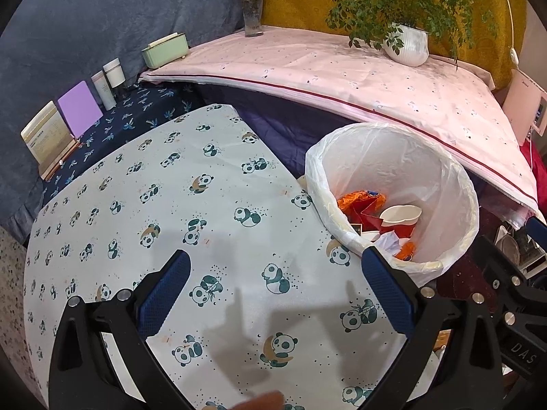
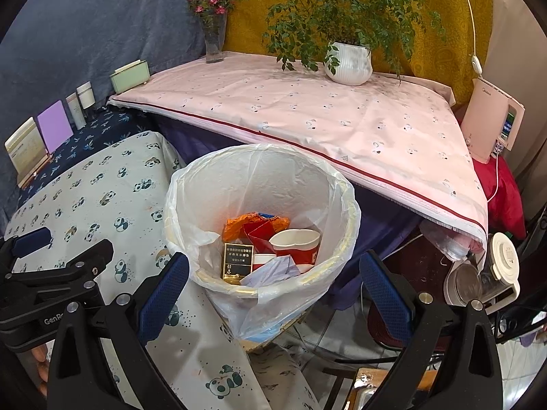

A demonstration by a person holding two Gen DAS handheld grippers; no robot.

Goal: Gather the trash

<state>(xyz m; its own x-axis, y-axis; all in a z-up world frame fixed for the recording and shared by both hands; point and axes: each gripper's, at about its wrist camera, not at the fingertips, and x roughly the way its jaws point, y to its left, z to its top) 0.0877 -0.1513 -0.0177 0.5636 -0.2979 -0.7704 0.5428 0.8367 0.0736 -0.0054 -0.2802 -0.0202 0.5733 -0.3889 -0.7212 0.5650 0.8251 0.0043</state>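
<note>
A trash bin lined with a white plastic bag [image 2: 259,177] stands beside the panda-print table [image 1: 154,205]. Inside lie a red and white paper cup [image 2: 297,242], an orange wrapper [image 2: 246,222], a black and gold box [image 2: 237,261] and crumpled white paper [image 2: 273,270]. The bin also shows in the left wrist view [image 1: 403,177]. My right gripper [image 2: 273,294] is open and empty, just above the bin's near rim. My left gripper [image 1: 273,294] is open and empty over the table, left of the bin; it also shows in the right wrist view [image 2: 51,273].
A pink-clothed table [image 2: 307,119] stands behind the bin, with a potted plant [image 2: 348,61] and a flower vase [image 2: 213,44]. A green box [image 1: 165,49], jars and cards line the dark cloth at left. A kettle [image 2: 485,273] and white appliance [image 2: 492,119] sit right.
</note>
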